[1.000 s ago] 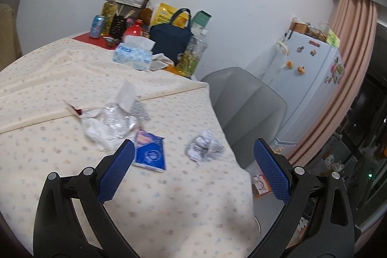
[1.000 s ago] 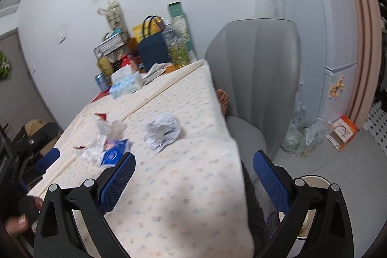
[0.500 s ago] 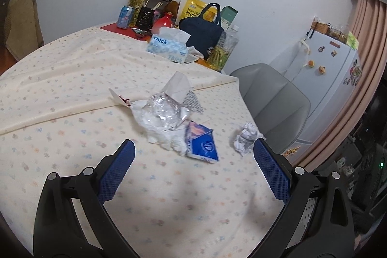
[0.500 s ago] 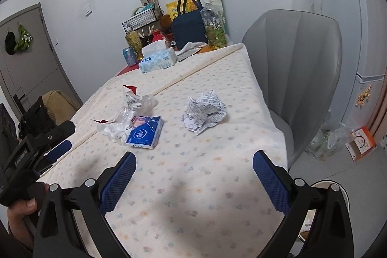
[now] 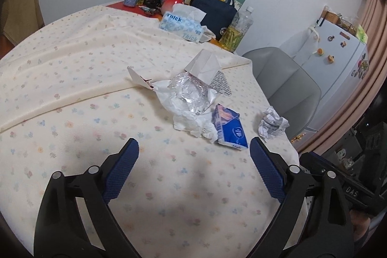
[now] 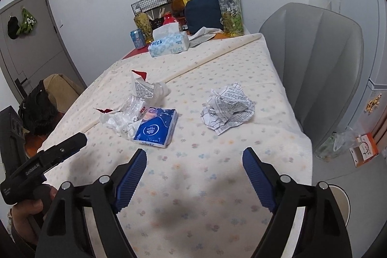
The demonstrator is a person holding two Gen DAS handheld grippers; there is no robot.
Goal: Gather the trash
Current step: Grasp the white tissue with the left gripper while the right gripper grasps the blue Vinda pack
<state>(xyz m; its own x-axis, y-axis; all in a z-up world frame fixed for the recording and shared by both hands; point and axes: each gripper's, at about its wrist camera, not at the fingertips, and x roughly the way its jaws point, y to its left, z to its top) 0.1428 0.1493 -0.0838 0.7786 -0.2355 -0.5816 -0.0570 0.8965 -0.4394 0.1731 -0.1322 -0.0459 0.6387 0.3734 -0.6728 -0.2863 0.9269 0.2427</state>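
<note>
my left claw [image 5: 193, 154] is hovering above the near part of the table [image 5: 72, 79], its blue-padded fingers [image 5: 121, 168] spread wide and holding nothing. my right claw [image 6: 194, 161] is hovering over the same flowered tablecloth [image 6: 217, 185], its fingers [image 6: 257, 175] likewise spread wide and gripping nothing.

just beyond the left claw, a blue tissue pack [image 5: 229, 129] is lying flat, touching a heap of crumpled clear plastic and white wrapper [image 5: 191, 98]. a torn red-and-white carton scrap [image 5: 139, 76] is sticking out of the heap's far left side. a crumpled printed paper ball [image 6: 227, 108] is sitting apart from the pack, toward the table's right edge, beside the grey chair [image 6: 321, 59].

at the table's far edge, a tissue box [image 6: 169, 44], a navy bag [image 6: 203, 13], a clear bottle [image 6: 229, 13] and a wire basket [image 6: 152, 0] are standing against the wall.
</note>
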